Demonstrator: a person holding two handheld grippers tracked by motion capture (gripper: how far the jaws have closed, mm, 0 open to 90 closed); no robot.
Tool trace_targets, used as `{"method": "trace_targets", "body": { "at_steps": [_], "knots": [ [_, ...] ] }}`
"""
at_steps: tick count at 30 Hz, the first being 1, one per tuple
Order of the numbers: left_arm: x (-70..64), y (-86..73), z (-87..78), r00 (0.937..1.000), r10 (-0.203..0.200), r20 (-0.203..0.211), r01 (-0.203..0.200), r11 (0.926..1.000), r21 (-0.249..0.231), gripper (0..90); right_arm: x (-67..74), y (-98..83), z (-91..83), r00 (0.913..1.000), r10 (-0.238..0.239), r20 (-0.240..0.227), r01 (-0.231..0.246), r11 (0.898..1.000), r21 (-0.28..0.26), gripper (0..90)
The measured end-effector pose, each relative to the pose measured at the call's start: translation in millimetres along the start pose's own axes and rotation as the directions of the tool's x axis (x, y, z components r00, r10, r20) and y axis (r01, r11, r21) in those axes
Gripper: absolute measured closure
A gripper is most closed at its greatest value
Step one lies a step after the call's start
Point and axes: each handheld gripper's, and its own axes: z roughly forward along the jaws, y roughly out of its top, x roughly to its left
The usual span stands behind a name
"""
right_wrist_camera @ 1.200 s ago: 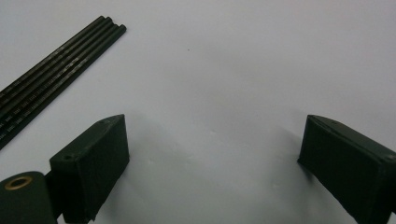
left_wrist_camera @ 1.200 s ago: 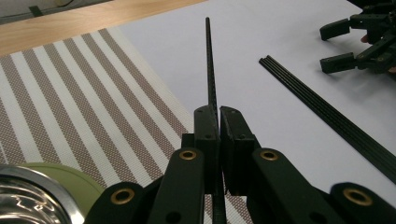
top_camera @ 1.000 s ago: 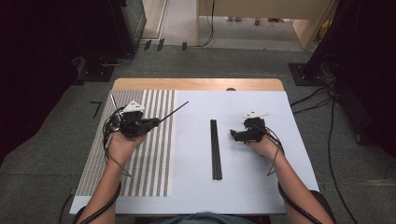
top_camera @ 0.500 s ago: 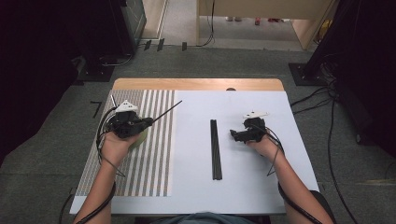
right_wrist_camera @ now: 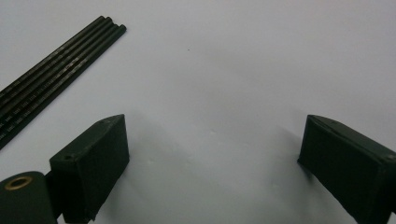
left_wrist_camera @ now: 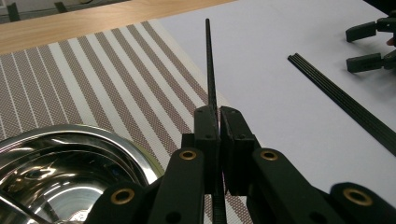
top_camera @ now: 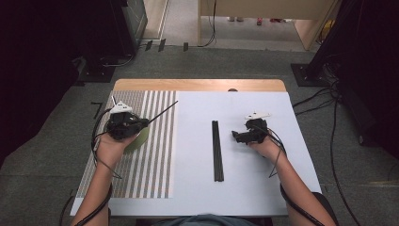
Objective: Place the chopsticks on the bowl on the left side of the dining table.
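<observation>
black rod (left_wrist_camera: 209, 65) clamped between left tool's (left_wrist_camera: 218, 116) jaws, pointing forward

One overhead camera, two close gripper cameras.
The high view looks down the counter (top_camera: 244, 188); both gripper views, low and near, share the black sticks (left_wrist_camera: 345, 105).

Bare sheet (top_camera: 263, 183) beside rods (top_camera: 216, 150)

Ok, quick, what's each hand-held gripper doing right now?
Left hand-held gripper: shut on a thin black rod.
Right hand-held gripper: open, holding nothing.
</observation>
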Motion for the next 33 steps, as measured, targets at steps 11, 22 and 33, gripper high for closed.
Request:
{"method": "trace_targets", "body": {
  "at_steps": [11,22,33],
  "knots": [
    [11.2,-5.4,-9.0,0.9997,-0.017,-0.018,0.017,0.9998,-0.006,87.5,0.0,0.0,0.0,1.0000,0.000,0.000,0.000,1.000,0.000,7.7],
    [22.4,-10.7,-16.9,0.9989,-0.035,-0.031,0.035,0.9994,-0.008,87.5,0.0,0.0,0.0,1.0000,0.000,0.000,0.000,1.000,0.000,7.7],
    [36.2,-16.6,-26.7,0.9963,-0.063,-0.058,0.063,0.9979,-0.018,87.5,0.0,0.0,0.0,1.0000,0.000,0.000,0.000,1.000,0.000,7.7]
  ]
}}
